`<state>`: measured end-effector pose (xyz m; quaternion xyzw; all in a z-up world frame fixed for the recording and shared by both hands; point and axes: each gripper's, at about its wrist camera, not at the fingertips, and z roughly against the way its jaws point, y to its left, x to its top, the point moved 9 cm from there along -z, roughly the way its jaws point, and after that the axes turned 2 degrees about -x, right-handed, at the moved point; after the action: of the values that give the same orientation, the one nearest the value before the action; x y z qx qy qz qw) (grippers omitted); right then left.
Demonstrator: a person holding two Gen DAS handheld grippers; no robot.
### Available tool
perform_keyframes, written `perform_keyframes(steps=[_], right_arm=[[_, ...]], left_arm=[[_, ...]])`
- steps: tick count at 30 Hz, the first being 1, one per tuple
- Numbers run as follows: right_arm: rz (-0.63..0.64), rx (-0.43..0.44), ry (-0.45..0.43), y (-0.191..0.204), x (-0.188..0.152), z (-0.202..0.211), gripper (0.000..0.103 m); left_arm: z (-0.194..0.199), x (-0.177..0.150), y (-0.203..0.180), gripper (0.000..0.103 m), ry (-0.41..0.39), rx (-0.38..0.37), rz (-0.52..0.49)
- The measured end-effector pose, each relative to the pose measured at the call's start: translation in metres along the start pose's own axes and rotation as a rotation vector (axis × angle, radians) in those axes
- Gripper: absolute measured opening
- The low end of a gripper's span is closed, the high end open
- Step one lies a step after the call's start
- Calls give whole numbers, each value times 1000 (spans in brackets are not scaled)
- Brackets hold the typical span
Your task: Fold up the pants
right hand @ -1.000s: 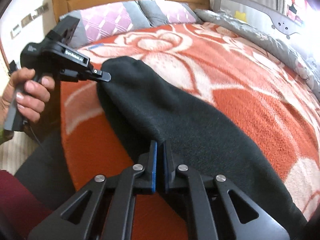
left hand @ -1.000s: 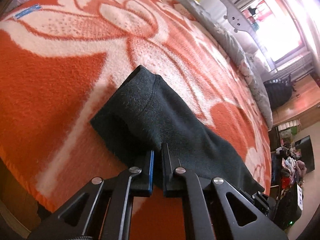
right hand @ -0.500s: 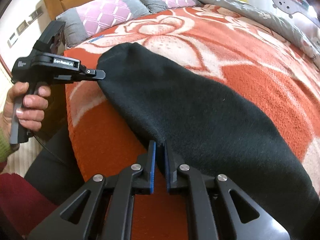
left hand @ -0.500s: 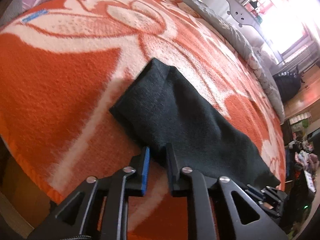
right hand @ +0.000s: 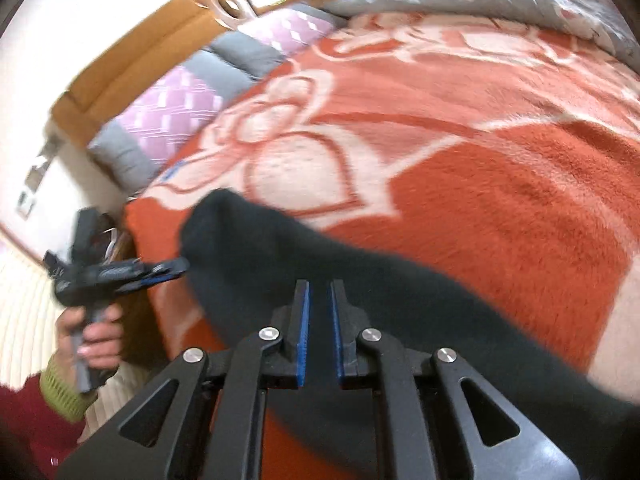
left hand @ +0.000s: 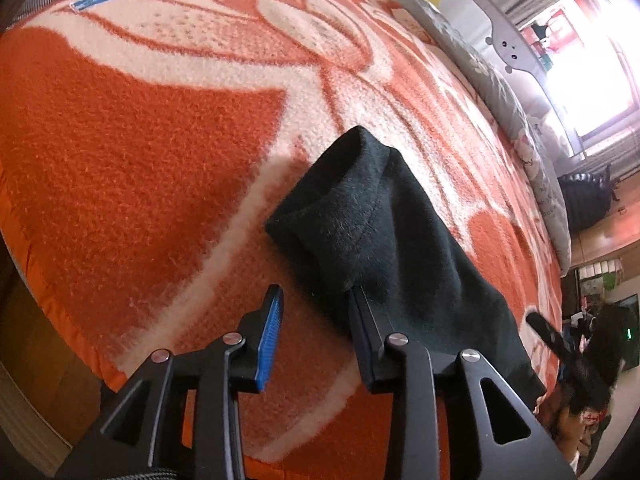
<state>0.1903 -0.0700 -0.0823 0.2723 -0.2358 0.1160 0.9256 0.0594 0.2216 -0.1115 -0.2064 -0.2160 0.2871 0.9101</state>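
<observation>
Pants [left hand: 384,240] of dark, fuzzy, near-black fabric are lying folded into a long band on the orange and cream flower-patterned fleece blanket [left hand: 140,140] covering the bed, close to its near edge. One rounded end of the band is bunching up slightly in the left wrist view, with a stitched seam showing there.

Left gripper [left hand: 316,312], black with blue pads, has just been opening; its jaws are standing spread, the right finger lying against the edge of the cloth and the left finger out over bare blanket, so nothing is being pinched. In the right wrist view that same tool is being held by a hand [right hand: 98,336] in a yellow-green cuff, its tip just beside the end of the dark band.

Right gripper [right hand: 319,312] is hovering over the middle of the band with its blue pads a narrow gap apart and no cloth visibly pinched between them; that view is blurred. Purple and grey pillows [right hand: 192,96] are leaning against a wooden headboard [right hand: 160,36] behind.
</observation>
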Motion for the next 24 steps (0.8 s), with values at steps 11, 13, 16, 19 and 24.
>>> perform_keyframes(steps=[11,13,16,19,24], right_arm=[[46,-73,199,-25,15,-73,12],[35,-50,195,-24,15,-69,14],[5,-8,186,-28,19,-63,46],[28,12,175,-29,23,-57,65],[111,-12,292,-32,12,-72,62]], left_arm=[[-13,1,1,34,20,3,8],[-13,2,2,34,20,-10,13],[-14,2,1,34,21,-21,5],[-16,1,-2,34,25,-21,-2],[-21,2,-2,34,27,-29,6]])
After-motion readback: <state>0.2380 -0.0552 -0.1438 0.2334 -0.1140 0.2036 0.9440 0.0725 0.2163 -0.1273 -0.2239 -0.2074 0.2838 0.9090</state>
